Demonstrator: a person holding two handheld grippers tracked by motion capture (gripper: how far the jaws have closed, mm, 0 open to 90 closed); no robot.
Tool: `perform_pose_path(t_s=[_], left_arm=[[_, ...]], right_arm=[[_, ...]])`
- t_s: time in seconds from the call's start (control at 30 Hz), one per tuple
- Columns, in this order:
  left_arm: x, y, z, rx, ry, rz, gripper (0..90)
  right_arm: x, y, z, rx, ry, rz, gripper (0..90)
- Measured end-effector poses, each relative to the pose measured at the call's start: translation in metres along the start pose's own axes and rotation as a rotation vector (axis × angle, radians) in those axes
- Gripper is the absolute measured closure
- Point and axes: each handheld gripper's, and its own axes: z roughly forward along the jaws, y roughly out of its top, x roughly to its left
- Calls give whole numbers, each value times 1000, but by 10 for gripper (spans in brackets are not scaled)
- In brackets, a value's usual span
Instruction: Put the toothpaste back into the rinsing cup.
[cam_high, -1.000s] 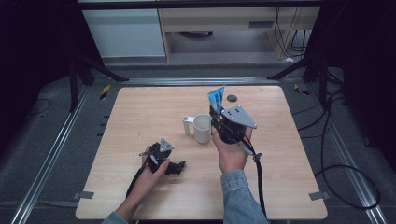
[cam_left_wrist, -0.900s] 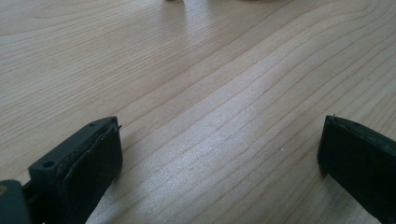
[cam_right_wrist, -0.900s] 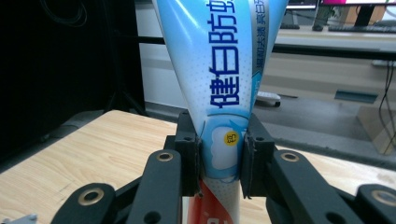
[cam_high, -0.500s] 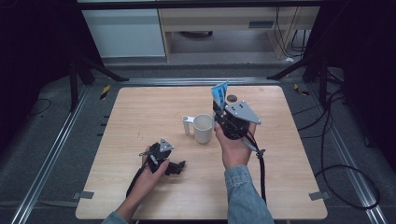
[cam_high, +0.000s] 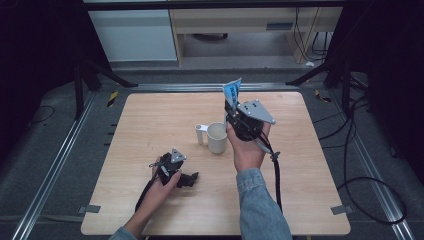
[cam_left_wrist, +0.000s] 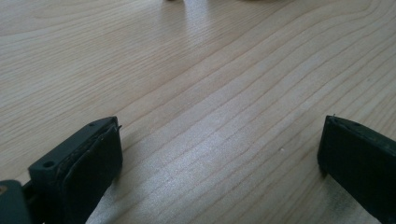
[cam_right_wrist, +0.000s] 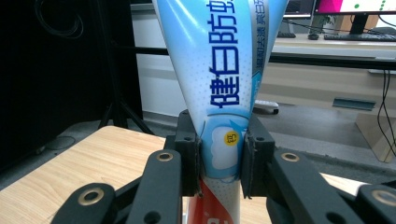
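The right gripper (cam_high: 233, 104) is clamped on a soft blue-and-white plastic toothpaste tube (cam_high: 232, 91), held in the air above the far middle of the pale wooden table (cam_high: 150, 120), just beside and above the cream ceramic mug (cam_high: 217, 137). In the right gripper view the two black jaws pinch the tube (cam_right_wrist: 219, 93) on its narrower lower part, where a red band begins, and the flat crimped tail fans out wide above them.

My guess is that the tube is light and squashy: the walls give under pressure, so a hard squeeze could dent it or push paste toward the cap. The glossy skin looks slippery too. The hold near the firmer shoulder end seems the sensible place; the broad crimped tail would flop.

The left gripper (cam_high: 187, 179) rests low on the near left of the table with its jaws standing wide apart and nothing between them; the left gripper view shows bare wood grain between the pads (cam_left_wrist: 100, 158).

Compared with a second ago, the tube has shifted a little farther from the person and now stands slightly more upright, while the mug and the left gripper have kept their places.
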Motion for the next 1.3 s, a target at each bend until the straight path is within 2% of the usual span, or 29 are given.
perform_pose_path(t_s=[0.43,0.87,1.3], left_arm=[[0,0,0,1,0,1,0],[0,0,0,1,0,2,0],[0,0,0,0,0,2,0]], right_arm=[[10,6,19,-26,24,-5,724],[23,-2,34,-40,48,15,725],[31,-12,41,-36,57,-1,724]])
